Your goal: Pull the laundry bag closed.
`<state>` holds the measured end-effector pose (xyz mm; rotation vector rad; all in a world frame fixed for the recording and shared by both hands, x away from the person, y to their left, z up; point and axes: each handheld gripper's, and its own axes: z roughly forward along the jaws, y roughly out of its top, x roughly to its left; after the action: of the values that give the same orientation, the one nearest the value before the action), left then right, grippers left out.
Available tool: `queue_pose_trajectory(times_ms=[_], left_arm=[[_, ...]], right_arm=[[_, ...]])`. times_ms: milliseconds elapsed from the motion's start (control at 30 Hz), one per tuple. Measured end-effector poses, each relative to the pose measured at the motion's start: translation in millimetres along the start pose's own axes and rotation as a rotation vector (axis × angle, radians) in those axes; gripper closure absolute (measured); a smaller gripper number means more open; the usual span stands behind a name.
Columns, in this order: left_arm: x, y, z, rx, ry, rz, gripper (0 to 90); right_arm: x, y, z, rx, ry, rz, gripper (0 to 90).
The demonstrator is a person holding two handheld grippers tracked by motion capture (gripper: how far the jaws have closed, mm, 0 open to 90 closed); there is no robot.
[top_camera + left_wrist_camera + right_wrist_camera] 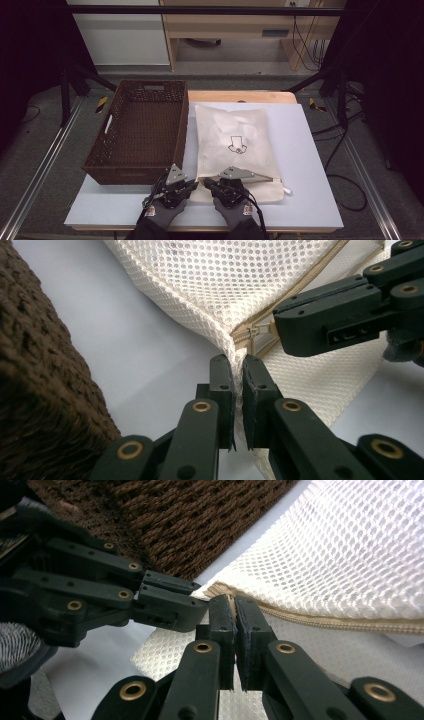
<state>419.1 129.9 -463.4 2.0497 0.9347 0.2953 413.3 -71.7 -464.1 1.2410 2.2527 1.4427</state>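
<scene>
**Two grips at one corner of a mesh bag**

Two closed grips meet at the near left corner of the flat white mesh laundry bag with a beige zip (235,145), which lies on the pale grey board topping the desk (310,165), just right of the dark brown woven basket (142,130). The left hand-held gripper (238,371) has its jaws pinched on the bag's corner fabric just below the end of the beige zip (300,290). The right hand-held gripper (234,609) is clamped narrow at the zip line, apparently on the small zip pull (260,330), which in the left gripper view sits right at its jaw tips.

The step in hand looks like opening the zip. To do it well, the left grip should act as an anchor, holding the corner taut and low against the board, while the right draws the pull straight along the zip line toward the bag's far corner. Pulling upward or off line would likely bunch the soft mesh and jam the slider. Keeping light tension between the two grips should let the teeth part cleanly.

Several things are hard to judge. The pull itself is mostly covered by the jaws, so whether metal or only fabric is caught is uncertain. The bag's contents show as vague pale shapes through the mesh. A small dark printed mark (237,143) on it is too small to read. The basket's interior looks bare, though its near wall hides the closest part of the floor.
</scene>
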Motion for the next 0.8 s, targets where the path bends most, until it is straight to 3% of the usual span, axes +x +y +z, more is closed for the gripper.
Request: queue_pose_trajectory(times_ms=[100,233,467,700,800], left_arm=[[1.2,0.9,2.1,-0.002,-0.008,-0.003,78.7],[3.2,1.4,1.4,-0.006,-0.004,-0.014,80.5],[-0.9,-1.4,0.8,-0.005,0.039,-0.027,84.1],[-0.9,-2.7,-3.2,-0.029,0.019,-0.021,84.3],[-0.7,-2.6,-3.4,-0.035,0.016,-0.024,84.2]], right_arm=[[-1.6,0.1,-0.1,0.000,0.007,0.007,87.2],[-1.1,0.5,0.6,-0.001,0.010,0.008,87.2],[2.0,-1.5,3.2,0.003,-0.004,0.024,87.2],[2.2,-0.8,1.5,0.001,-0.018,0.060,87.3],[3.1,0.5,0.9,0.003,-0.035,0.052,87.3]])
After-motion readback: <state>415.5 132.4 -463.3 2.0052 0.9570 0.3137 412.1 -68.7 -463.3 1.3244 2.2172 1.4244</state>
